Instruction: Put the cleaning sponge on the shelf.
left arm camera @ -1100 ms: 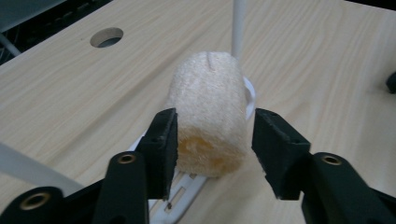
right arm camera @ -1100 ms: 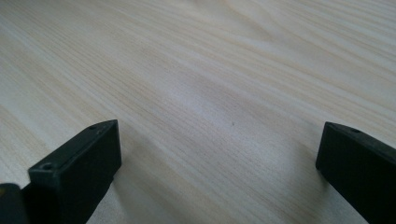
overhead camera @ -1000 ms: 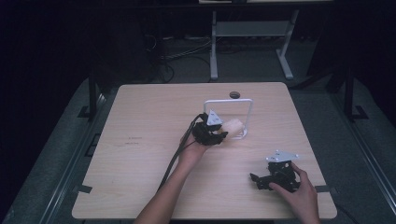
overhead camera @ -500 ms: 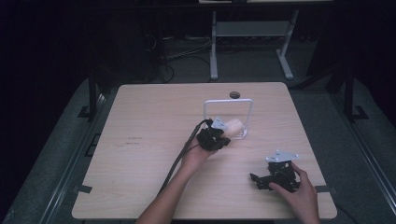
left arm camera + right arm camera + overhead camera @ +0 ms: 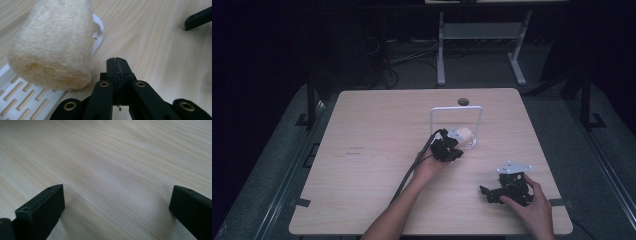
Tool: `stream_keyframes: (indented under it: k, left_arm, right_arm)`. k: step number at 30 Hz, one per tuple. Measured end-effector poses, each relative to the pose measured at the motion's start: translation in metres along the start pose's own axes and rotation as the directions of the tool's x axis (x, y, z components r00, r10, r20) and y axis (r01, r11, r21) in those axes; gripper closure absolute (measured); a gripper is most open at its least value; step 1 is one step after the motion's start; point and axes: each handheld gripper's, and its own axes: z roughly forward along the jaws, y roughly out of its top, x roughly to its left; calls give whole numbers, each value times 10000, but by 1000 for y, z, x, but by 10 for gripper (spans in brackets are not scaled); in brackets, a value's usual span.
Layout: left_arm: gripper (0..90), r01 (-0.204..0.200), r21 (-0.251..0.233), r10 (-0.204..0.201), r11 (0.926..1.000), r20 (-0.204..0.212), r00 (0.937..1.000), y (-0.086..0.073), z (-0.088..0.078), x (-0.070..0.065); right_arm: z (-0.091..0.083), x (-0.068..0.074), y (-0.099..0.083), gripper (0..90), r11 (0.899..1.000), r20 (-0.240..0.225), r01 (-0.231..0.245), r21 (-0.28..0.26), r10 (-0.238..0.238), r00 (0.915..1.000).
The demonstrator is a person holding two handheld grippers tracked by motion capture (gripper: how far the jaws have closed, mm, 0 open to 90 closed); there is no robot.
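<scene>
With the left gripper (image 5: 117, 67) pressed together on nothing beside the loofah sponge (image 5: 53, 42) resting on the white slotted rack (image 5: 15, 100), the sponge could be nudged off; the right gripper (image 5: 116, 202) is spread wide.

No legible text, labels or numbers anywhere.

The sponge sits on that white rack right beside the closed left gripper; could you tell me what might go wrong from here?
1. The left gripper is shut with nothing between its jaws, beside the sponge; pushing on could knock it off the white rack.
2. A nudge might also tip the rack's upright frame.
3. The right gripper rests open, apart from the rack, and cannot steady it.
</scene>
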Motion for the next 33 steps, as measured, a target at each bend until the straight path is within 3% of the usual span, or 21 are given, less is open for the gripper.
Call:
stream_keyframes:
  k: [14,23,28,33]
  left_arm:
    - [897,363,38,-359,9993,-713,9968,-9,-12,23]
    - [878,394,19,-392,9992,-669,9970,-12,-15,24]
    - [819,386,77,-381,9992,-609,9974,-13,-21,22]
    - [679,332,255,-319,9991,-493,9983,-16,-31,18]
  right_arm:
    - [0,0,0,0,10000,-4,0,1,0,10000]
    - [0,0,0,0,10000,-6,-7,-2,7,10000]
    - [0,0,0,0,10000,-6,-5,-1,5,10000]
    - [0,0,0,0,10000,-6,-2,1,2,10000]
